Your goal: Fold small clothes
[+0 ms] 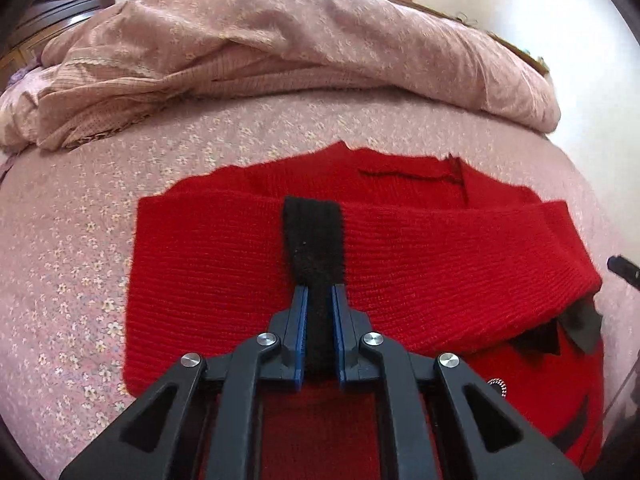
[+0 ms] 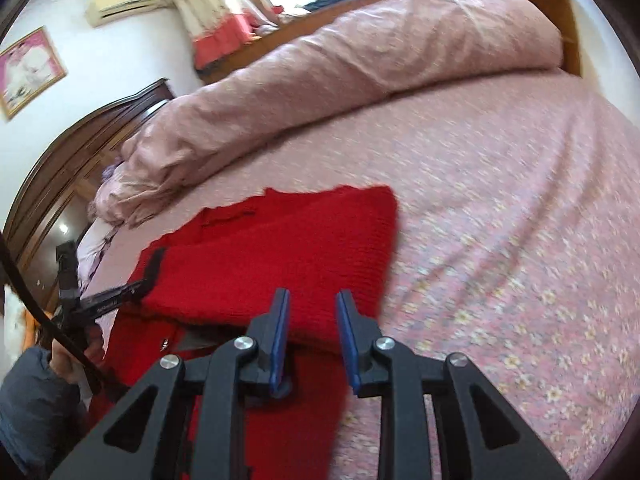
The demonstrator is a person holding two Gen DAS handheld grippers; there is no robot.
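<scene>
Red knit sweater [image 1: 400, 272] lies part-folded on the bed [image 1: 100, 240], upper layer doubled over the lower; its near edge is cut off under the gripper bodies in both views. Black shapes at the sweater's lower right in the left view are half covered by the fold, hard to make out. Right view is motion-blurred at the sweater's far edge.

Left gripper [image 1: 320, 294]: fingers nearly closed, pinching a black fuzzy strip [image 1: 312, 236] of the sweater that runs up between the blue pads; strip's lower end is hidden behind the gripper. In the right view the left gripper [image 2: 138, 286] shows only side-on at the sweater's left edge, white lettering on it too small to read.

Right gripper [image 2: 312, 300]: fingers apart, nothing between them, hovering over the sweater's near right part; contact cannot be told.

Rumpled pink quilt [image 2: 360, 68] lies along the far side of the bed. Framed picture [image 2: 28, 72] on the wall, contents unclear.
</scene>
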